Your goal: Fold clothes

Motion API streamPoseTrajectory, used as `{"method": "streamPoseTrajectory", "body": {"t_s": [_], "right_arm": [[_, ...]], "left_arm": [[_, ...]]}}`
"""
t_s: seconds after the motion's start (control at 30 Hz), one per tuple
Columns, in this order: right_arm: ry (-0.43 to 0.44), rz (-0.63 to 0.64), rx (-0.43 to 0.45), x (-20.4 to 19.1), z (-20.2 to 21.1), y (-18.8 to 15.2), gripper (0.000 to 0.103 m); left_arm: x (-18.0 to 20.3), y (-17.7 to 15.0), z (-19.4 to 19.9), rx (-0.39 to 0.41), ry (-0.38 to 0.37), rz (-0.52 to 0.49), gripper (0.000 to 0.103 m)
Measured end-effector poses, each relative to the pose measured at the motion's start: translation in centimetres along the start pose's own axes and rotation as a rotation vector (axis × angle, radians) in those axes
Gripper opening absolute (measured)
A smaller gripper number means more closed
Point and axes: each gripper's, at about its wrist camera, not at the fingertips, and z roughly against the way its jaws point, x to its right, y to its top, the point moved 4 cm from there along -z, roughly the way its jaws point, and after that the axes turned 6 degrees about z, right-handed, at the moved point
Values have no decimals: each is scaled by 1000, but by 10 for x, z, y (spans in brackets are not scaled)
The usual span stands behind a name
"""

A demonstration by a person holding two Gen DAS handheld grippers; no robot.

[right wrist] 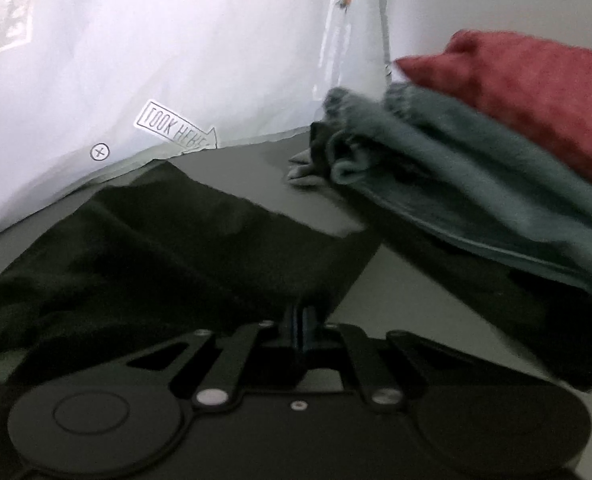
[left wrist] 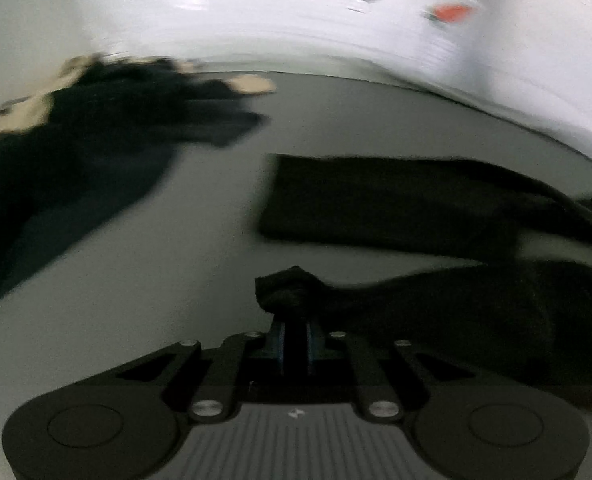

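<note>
Two grippers each pinch the same dark, near-black cloth garment (left wrist: 396,200) that lies spread over a matte grey tabletop (left wrist: 175,280). In the left wrist view, the left gripper (left wrist: 294,308) has its fingers drawn tight together on a bunched corner of the fabric, which puckers up just ahead of the tips; the rest of the garment runs off to the right, with a flat rectangular panel lying farther back on the table. In the right wrist view, the right gripper (right wrist: 300,312) likewise has its fingers closed on an edge of the dark garment (right wrist: 155,248), the cloth stretching away to the left and toward the back wall.

To the left in the left wrist view sits a rumpled heap of black and cream clothes (left wrist: 95,120), blurred and apart from the held garment. In the right wrist view a folded grey-green knit piece (right wrist: 476,184) lies at the right, with a folded dark red textured garment (right wrist: 536,92) stacked on top of it. A white wall (right wrist: 175,40) behind the table carries a "LOOK HERE" arrow sticker (right wrist: 177,130) and a small circled cross mark (right wrist: 99,152).
</note>
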Motion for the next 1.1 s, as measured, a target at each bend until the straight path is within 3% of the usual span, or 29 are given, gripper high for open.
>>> {"method": "streamPoseTrajectory", "body": {"t_s": [0.17, 0.43, 0.6, 0.7, 0.9, 1.0, 1.1], "right_arm": [[-14, 32, 48, 5, 51, -17, 2], [-58, 27, 122, 15, 145, -40, 1], [-194, 34, 167, 39, 200, -59, 0], [-205, 18, 106, 57, 205, -79, 0], [-88, -159, -33, 58, 190, -124, 1], [-66, -160, -56, 47, 184, -134, 2], [-44, -175, -66, 42, 179, -137, 4]], "left_arm": [[-51, 15, 16, 41, -6, -19, 11], [-92, 28, 53, 61, -59, -108, 11], [-132, 26, 68, 38, -35, -102, 11], [-149, 14, 55, -23, -111, -92, 14], [-146, -14, 6, -78, -23, -171, 19], [-154, -9, 10, -43, 24, -95, 26], [-166, 0, 22, -6, 18, 6, 44]]}}
